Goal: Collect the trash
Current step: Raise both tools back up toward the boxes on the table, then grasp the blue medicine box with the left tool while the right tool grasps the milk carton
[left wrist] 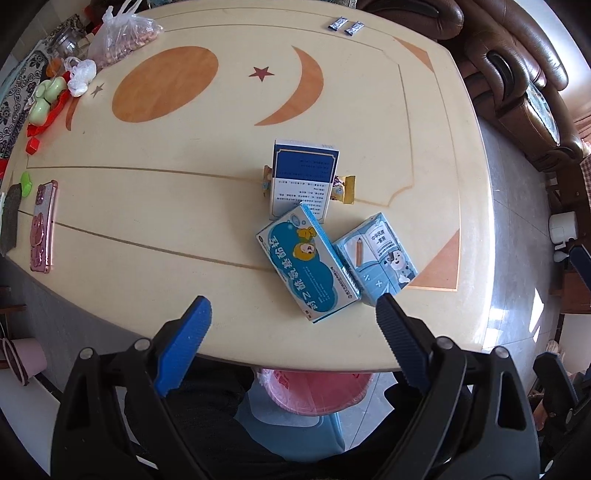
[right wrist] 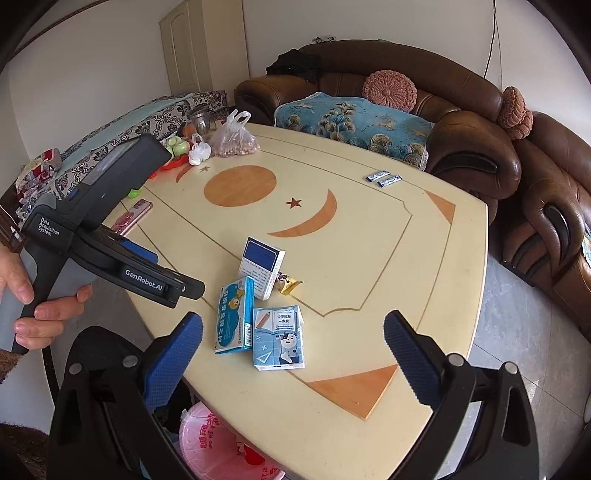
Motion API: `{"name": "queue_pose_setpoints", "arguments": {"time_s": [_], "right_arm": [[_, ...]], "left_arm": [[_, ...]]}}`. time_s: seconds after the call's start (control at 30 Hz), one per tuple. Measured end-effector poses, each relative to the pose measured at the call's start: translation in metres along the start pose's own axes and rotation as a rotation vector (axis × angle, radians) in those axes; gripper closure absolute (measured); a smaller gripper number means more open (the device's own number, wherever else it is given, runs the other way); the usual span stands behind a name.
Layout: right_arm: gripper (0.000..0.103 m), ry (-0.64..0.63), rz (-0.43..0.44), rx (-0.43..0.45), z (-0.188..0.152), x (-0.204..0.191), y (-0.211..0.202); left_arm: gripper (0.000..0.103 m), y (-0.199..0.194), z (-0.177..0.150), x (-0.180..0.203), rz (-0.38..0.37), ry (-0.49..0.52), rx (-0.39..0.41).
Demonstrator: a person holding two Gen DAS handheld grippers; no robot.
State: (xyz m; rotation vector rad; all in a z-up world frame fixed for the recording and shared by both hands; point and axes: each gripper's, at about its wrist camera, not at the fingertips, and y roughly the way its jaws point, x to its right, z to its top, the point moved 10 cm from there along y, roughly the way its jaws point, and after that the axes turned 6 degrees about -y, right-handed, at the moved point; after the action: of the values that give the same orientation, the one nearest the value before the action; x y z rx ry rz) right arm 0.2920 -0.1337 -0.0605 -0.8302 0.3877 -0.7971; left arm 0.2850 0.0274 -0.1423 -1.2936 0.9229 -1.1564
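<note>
- While both grippers hung over the near edge of the cream table (left wrist: pixel 155 206), their claws stood wide apart with nothing between the pads.
- Left gripper (left wrist: pixel 293 308) pointed almost straight down at the table edge; a hand (right wrist: pixel 35 299) held its grey handle, seen in the right view.
- Right gripper (right wrist: pixel 293 334) tilted down toward the cluster of boxes, jaws spread, gripping nothing.
- Trash lay near the table's middle — three small cartons close together:
  - a white box (left wrist: pixel 304 177) with a dark blue panel, upright, a yellow wrapper (left wrist: pixel 345 190) showing from behind it;
  - a bear box (left wrist: pixel 304 264), blue, flat on the table, its far corner just against the white box;
  - a pencil carton (left wrist: pixel 378 258), pale blue, touching the bear box on its right side.
- Two small sachets (left wrist: pixel 345 26) lay well apart, near the far edge by the sofa (right wrist: pixel 461 122).
- A pink bin (left wrist: pixel 314 391) sat under the near edge.
- At the left end were a phone (left wrist: pixel 44 225), a bag of nuts (left wrist: pixel 118 40) and a jar (right wrist: pixel 201 120).
</note>
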Motion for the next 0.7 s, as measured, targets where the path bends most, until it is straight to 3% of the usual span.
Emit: {"name": "queue_pose_setpoints", "arguments": {"time_s": [0.23, 0.7], "right_arm": [[0.007, -0.016, 0.04, -0.054, -0.009, 0.0, 0.03], [0.007, -0.051, 0.113, -0.243, -0.067, -0.011, 0.113]], "left_arm": [[0.015, 0.025, 0.006, -0.005, -0.004, -0.037, -0.044], [0.015, 0.078, 0.011, -0.01, -0.076, -0.156, -0.11]]}}
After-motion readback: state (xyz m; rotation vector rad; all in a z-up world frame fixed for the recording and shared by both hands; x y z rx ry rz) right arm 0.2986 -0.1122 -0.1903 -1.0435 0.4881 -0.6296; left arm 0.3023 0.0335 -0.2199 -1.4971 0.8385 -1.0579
